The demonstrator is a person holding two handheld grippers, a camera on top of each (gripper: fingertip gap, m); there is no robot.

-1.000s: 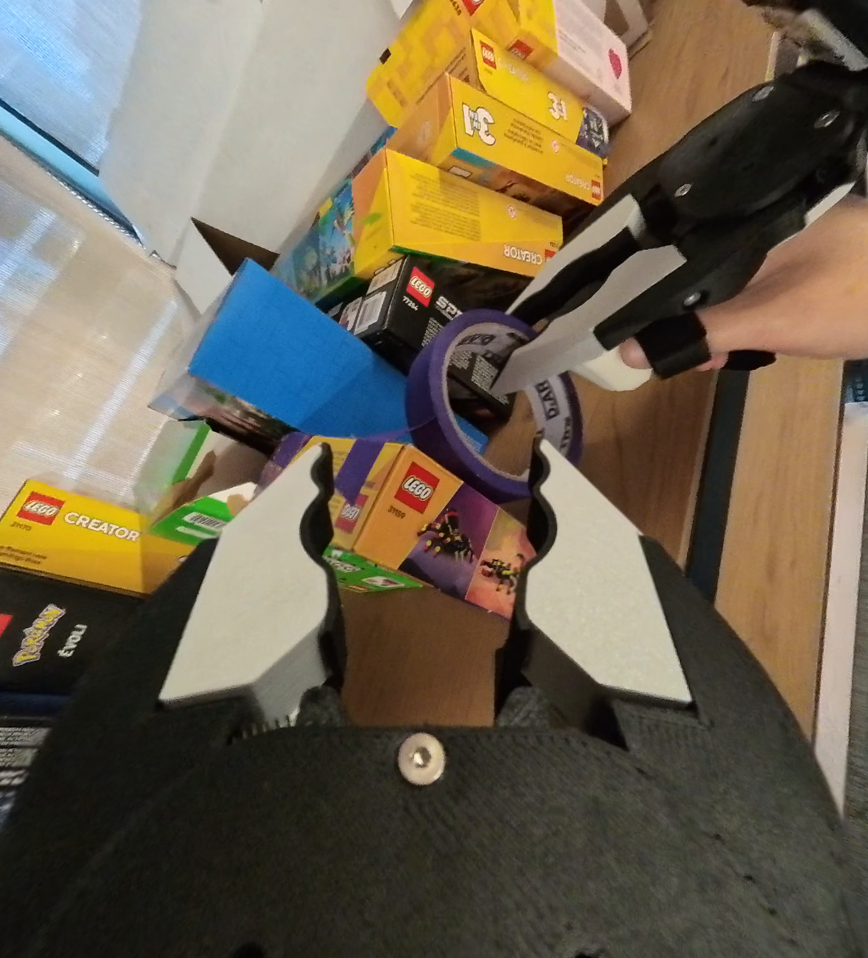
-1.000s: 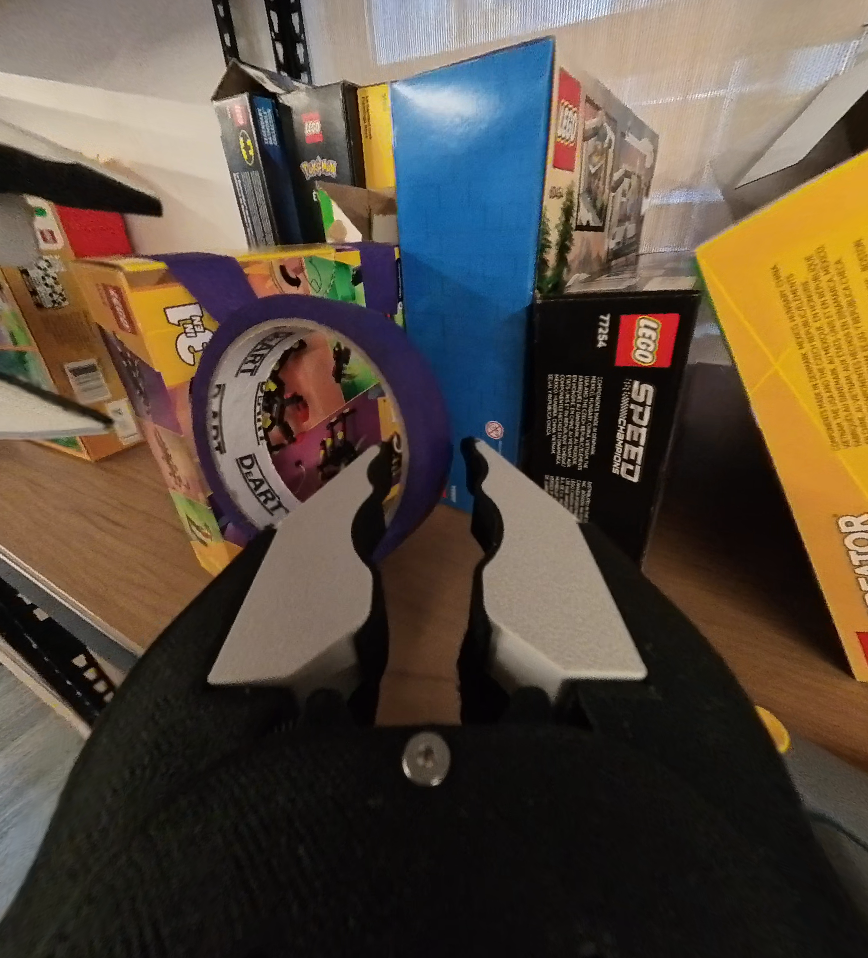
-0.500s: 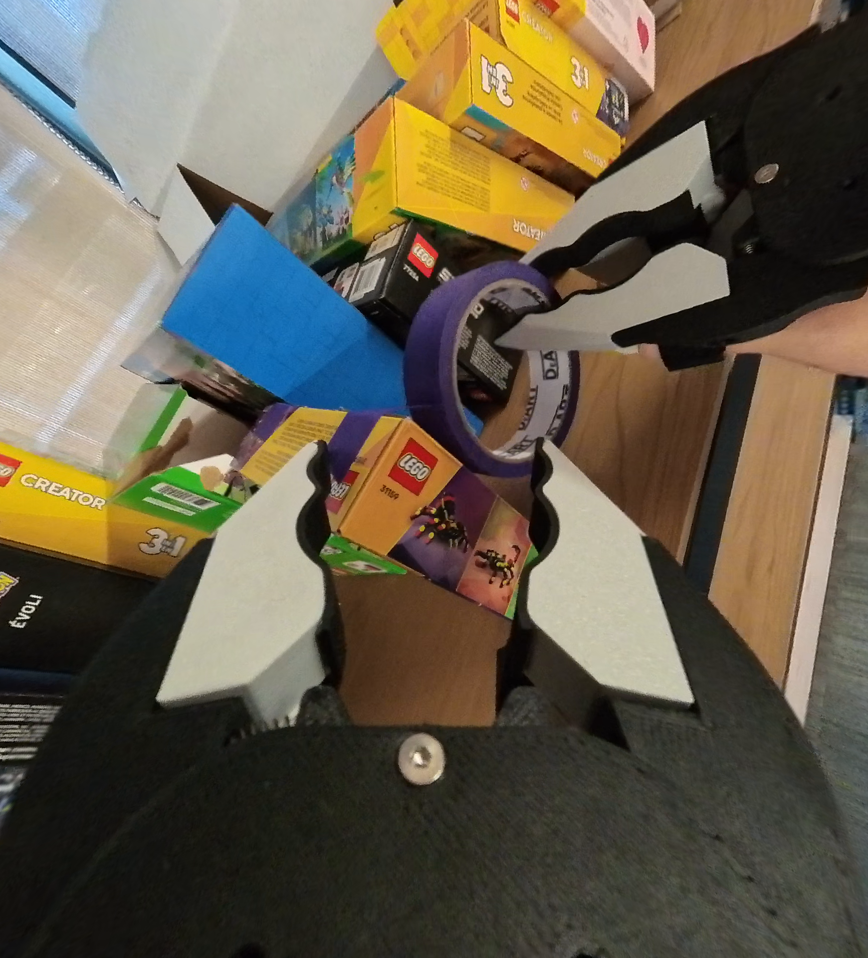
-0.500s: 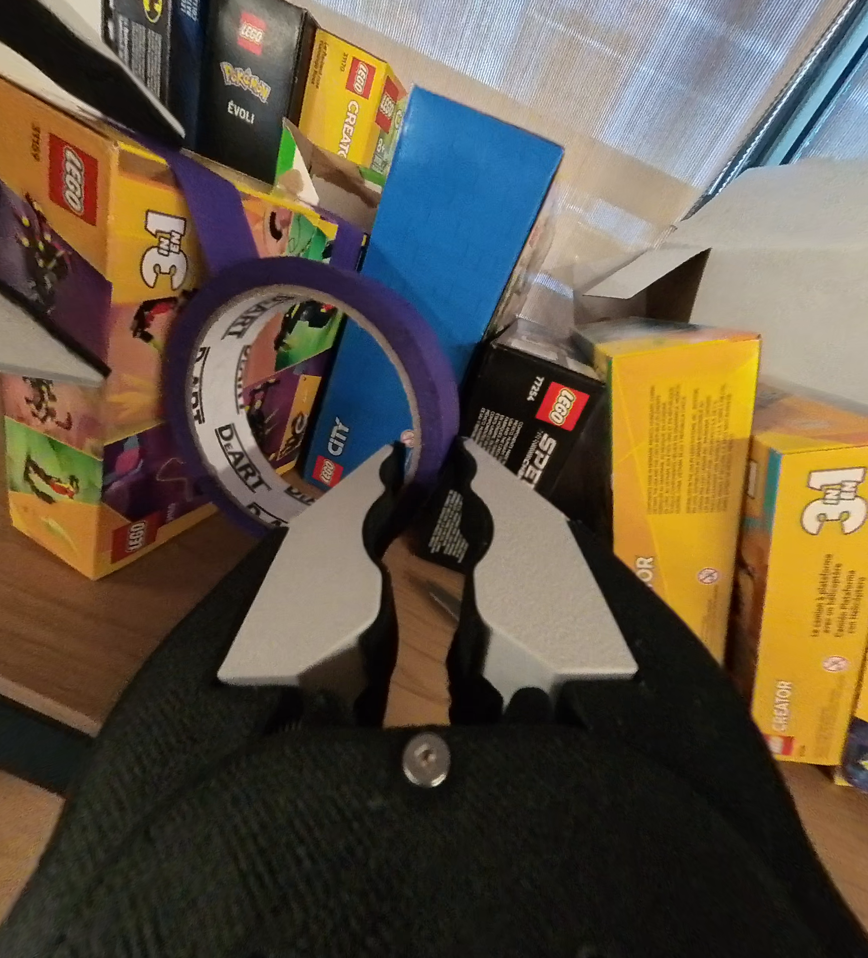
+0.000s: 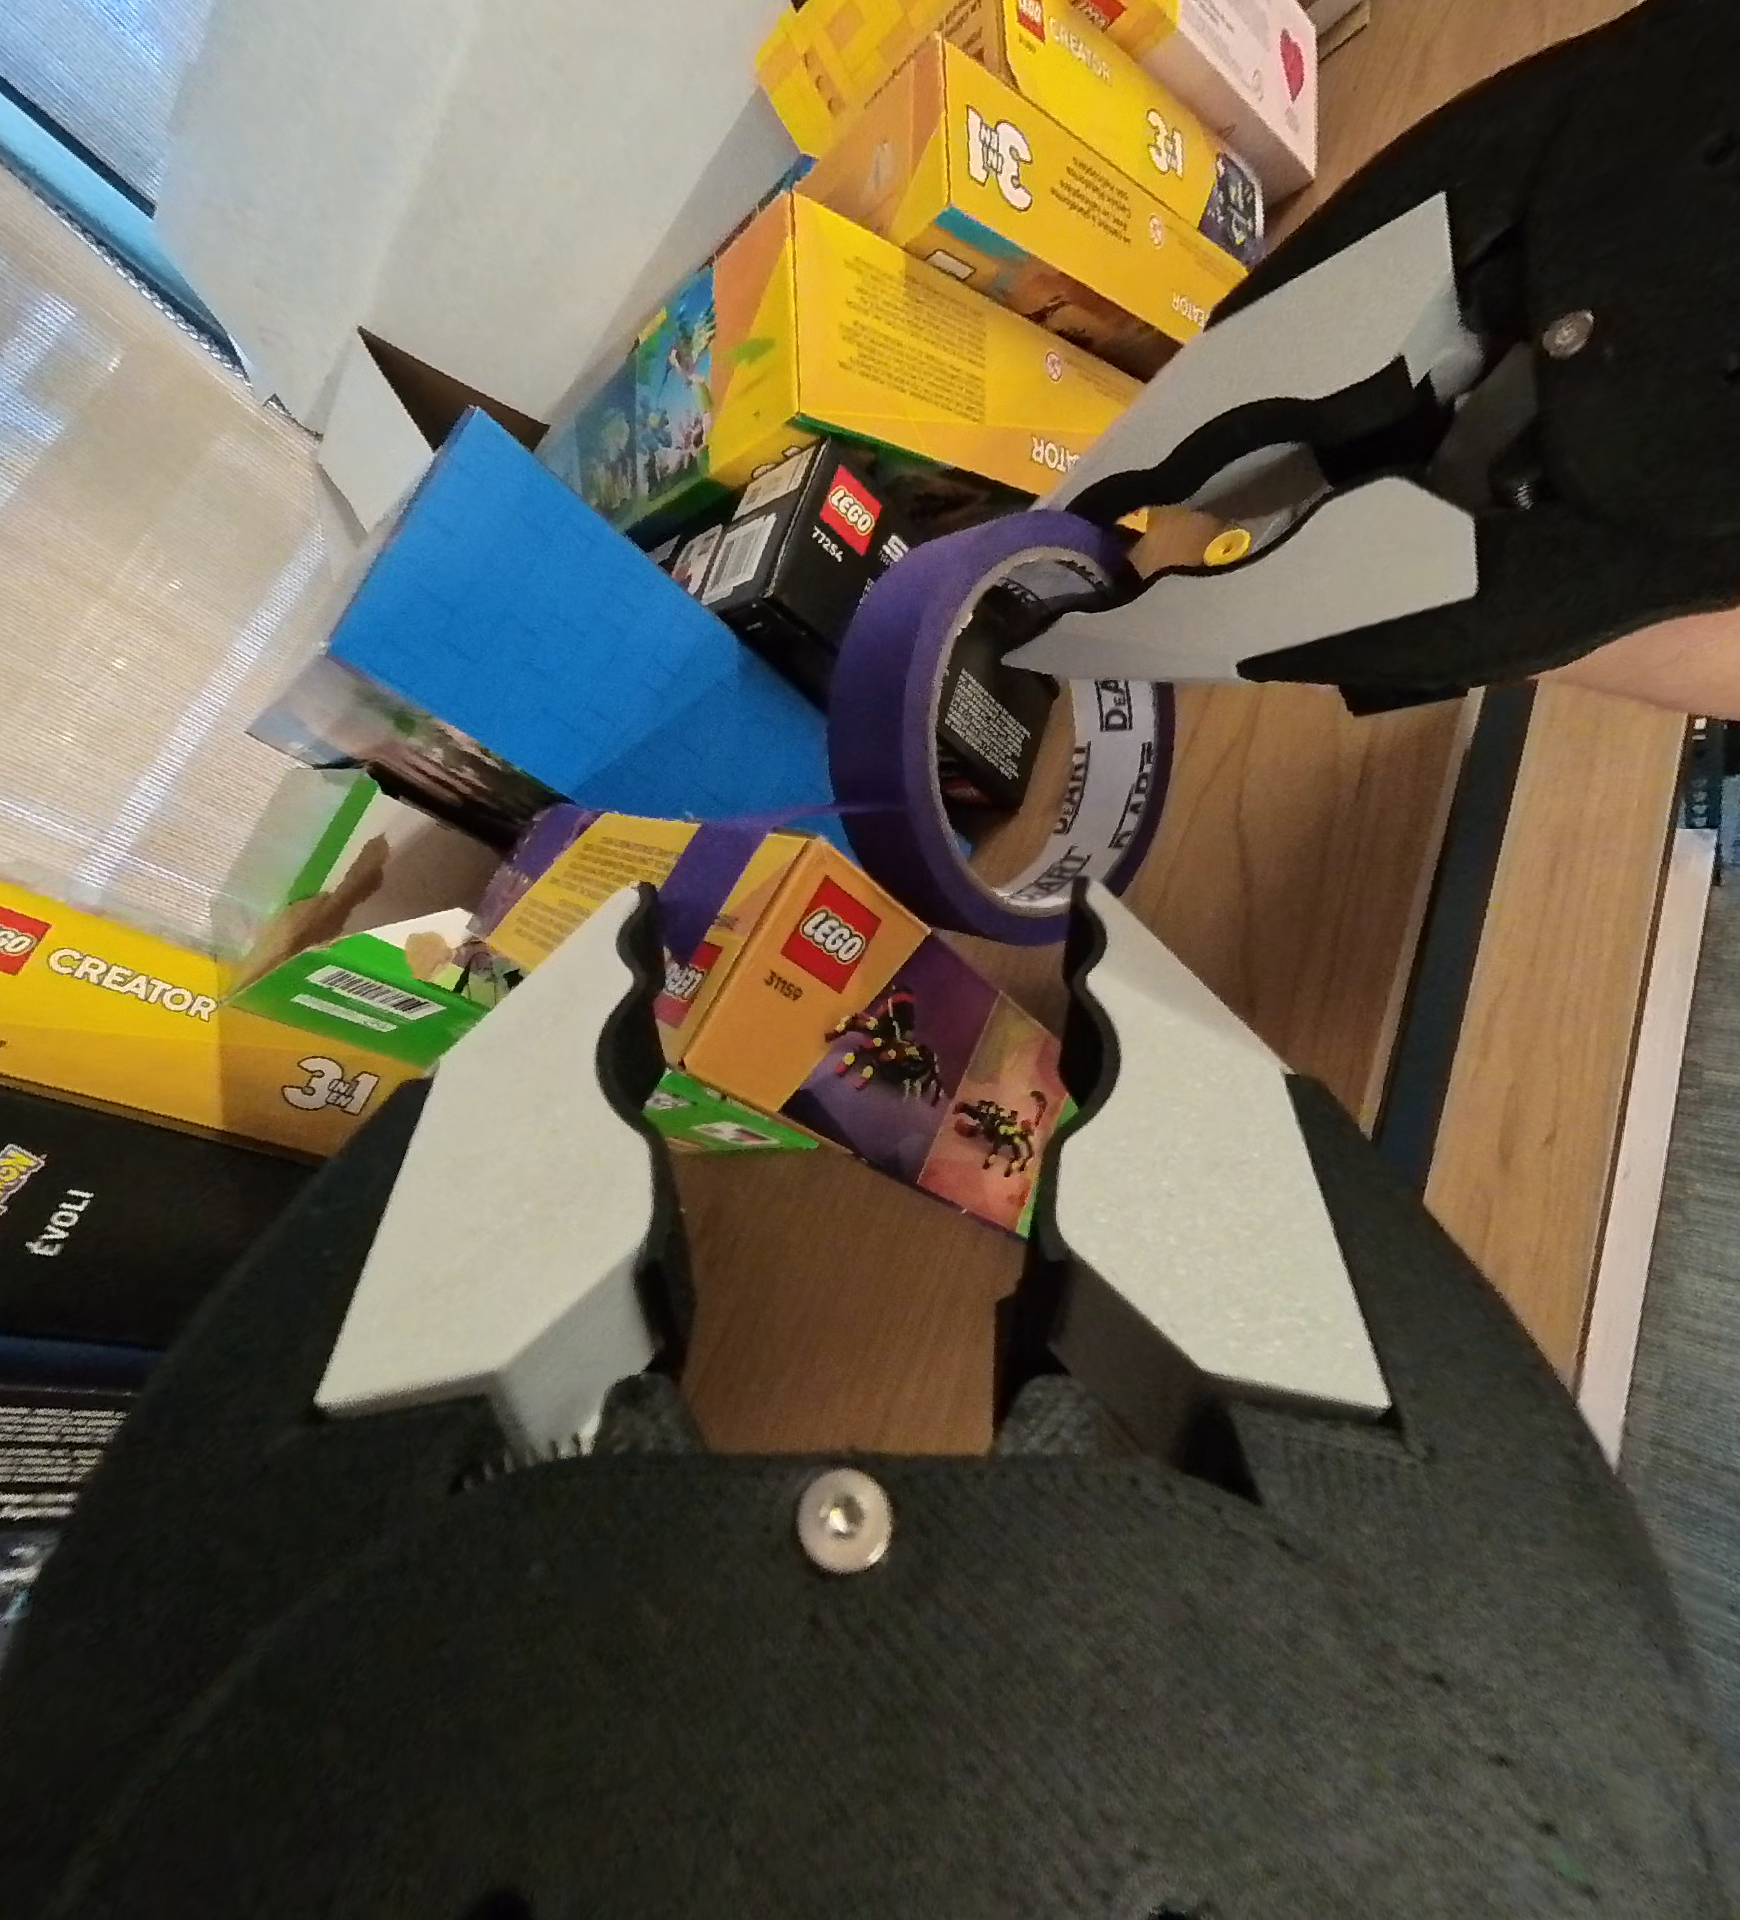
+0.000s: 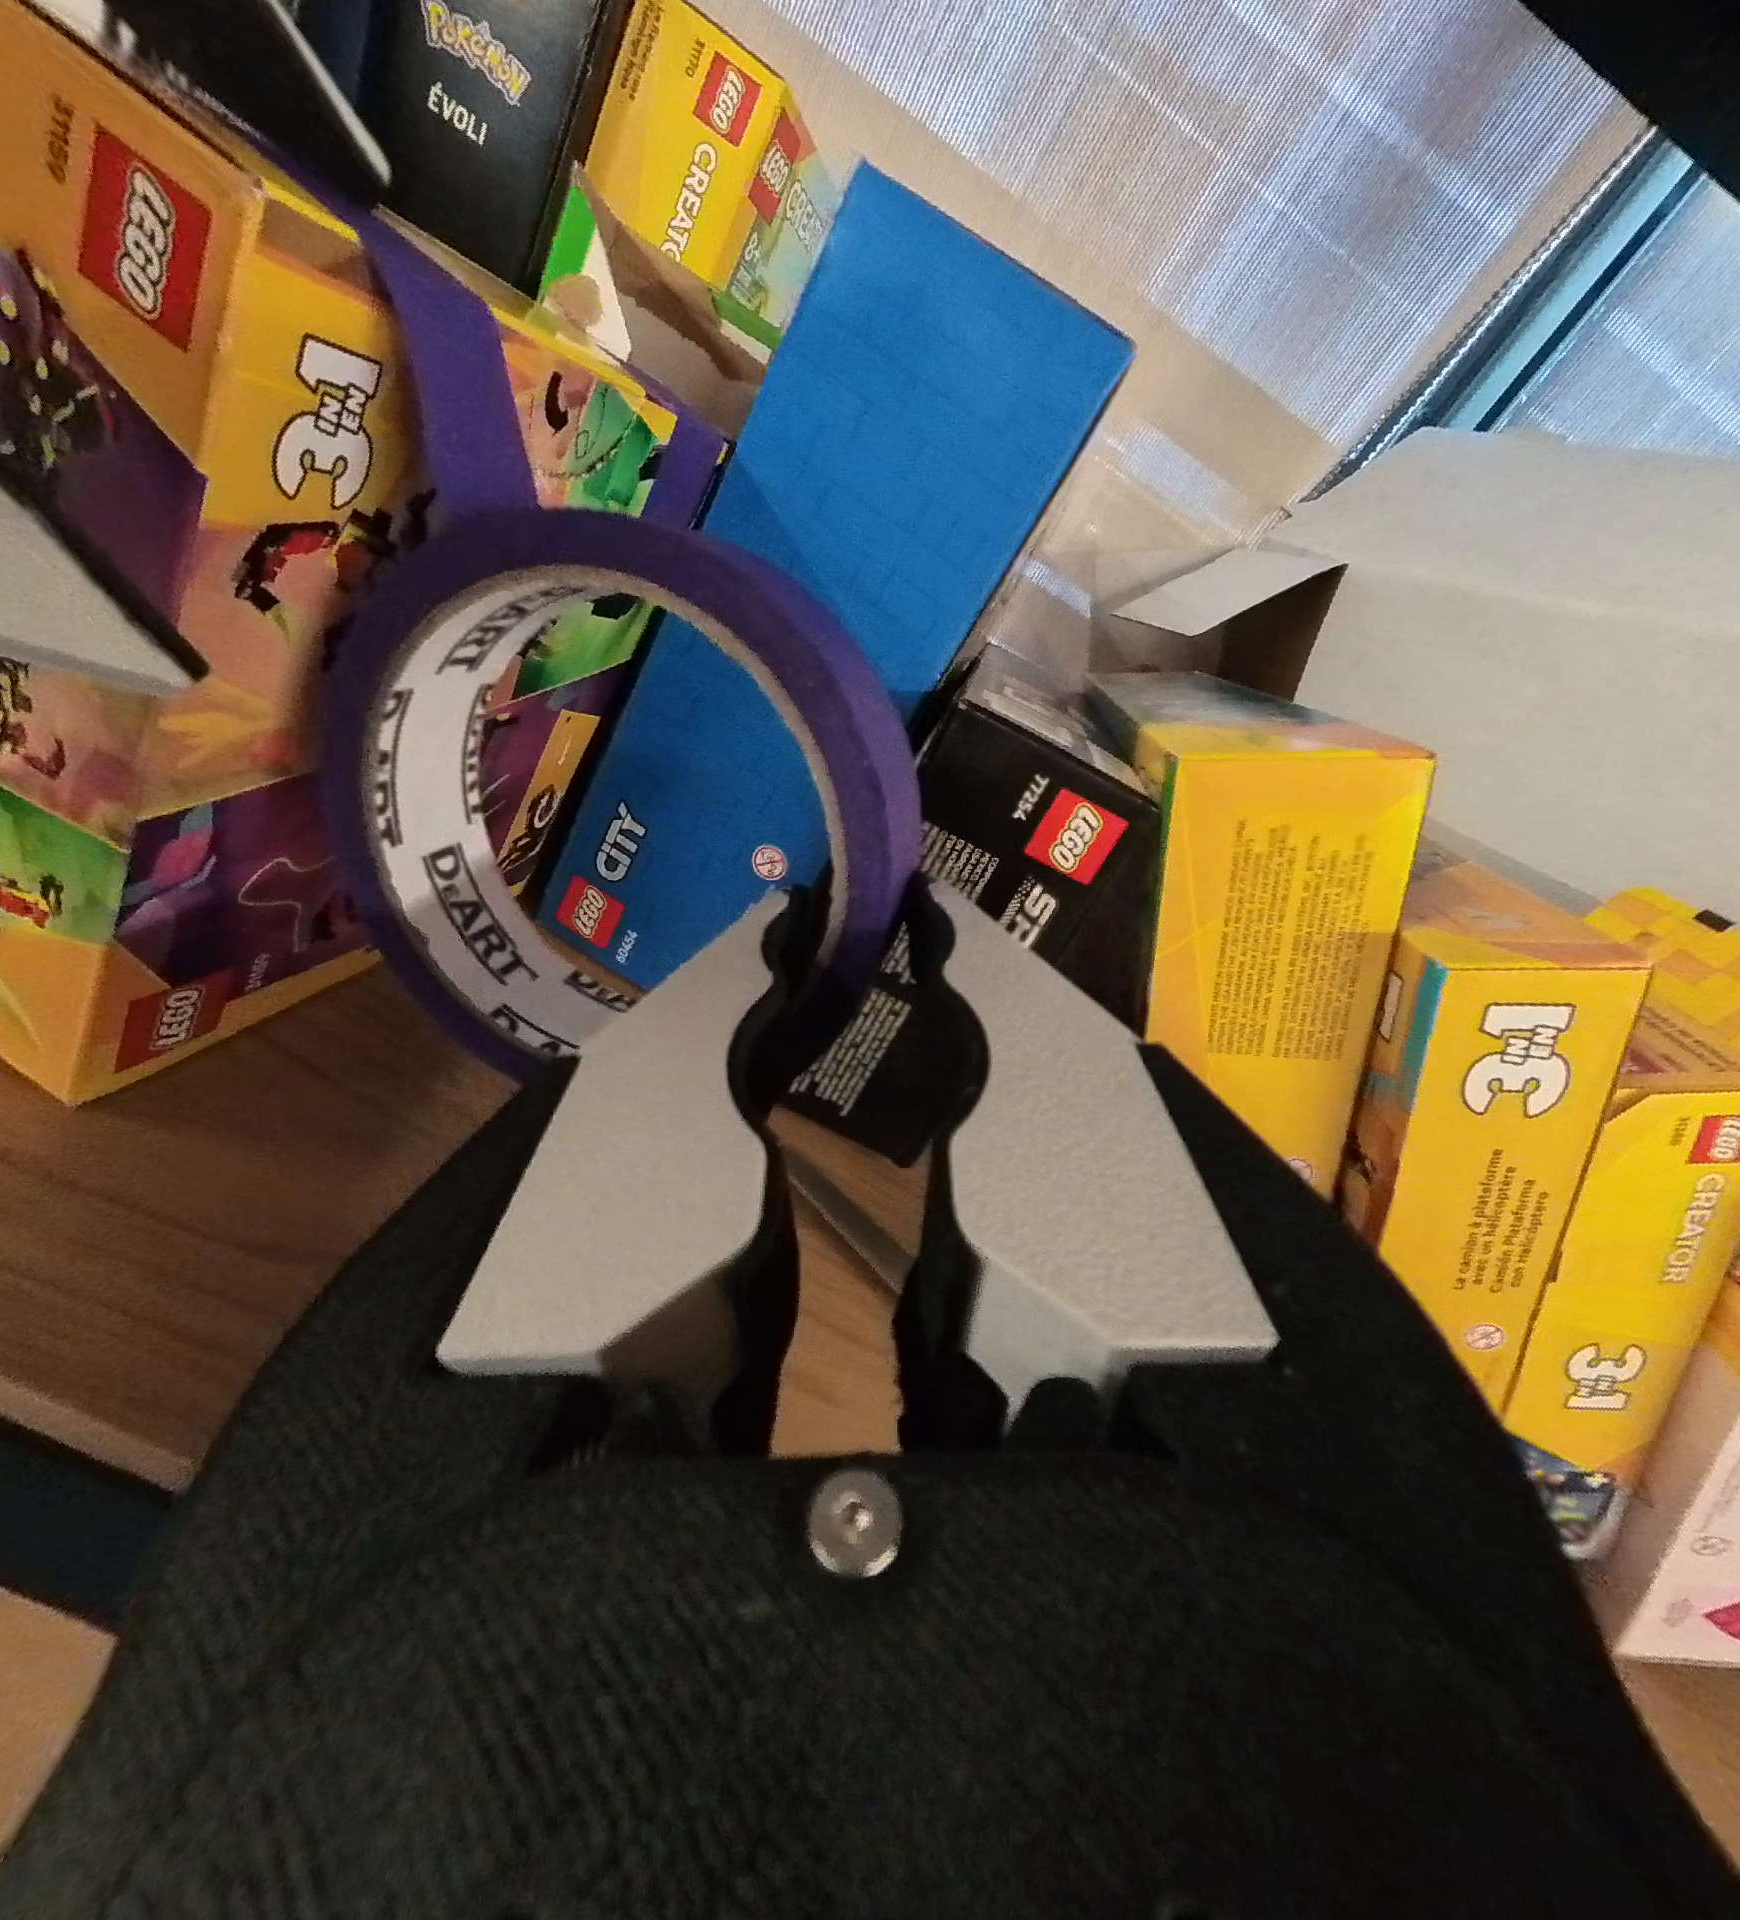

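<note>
- Surface (image 5: 1261, 831) of wood carries everything I can see, a crowd of cardboard boxes along its back half and bare board toward the near edge.
- White carton (image 6: 1572, 644) with open flaps stands behind the boxes, the biggest thing here, well clear of my grippers.
- Blue box (image 6: 897, 468) stands tilted just behind the roll, and a black box (image 6: 1042, 862) sits beside it; both crowd the space past the roll.
- Yellow boxes (image 6: 1281, 914) line up to the right, light card by the look, easy to knock over, I judge.
- Spider box (image 5: 897, 1029), orange and purple, sits just beyond my left gripper; a purple strip of tape (image 6: 450, 384) runs from the roll up across it and looks stuck to it.
- Left gripper (image 5: 861, 935) hangs wide apart and empty, over the bare wood in front of the spider box, with the roll just past its right finger.
- Right gripper (image 6: 850, 925) is closed narrow on the rim of the roll, one finger inside the ring, one outside.
- Roll of tape (image 6: 617, 800), purple with a white core, is held upright off the wood, near the spider box. I judge it light and stiff, best pinched across the rim; the loose strip is sticky and thin, likely to twist or tear.
</note>
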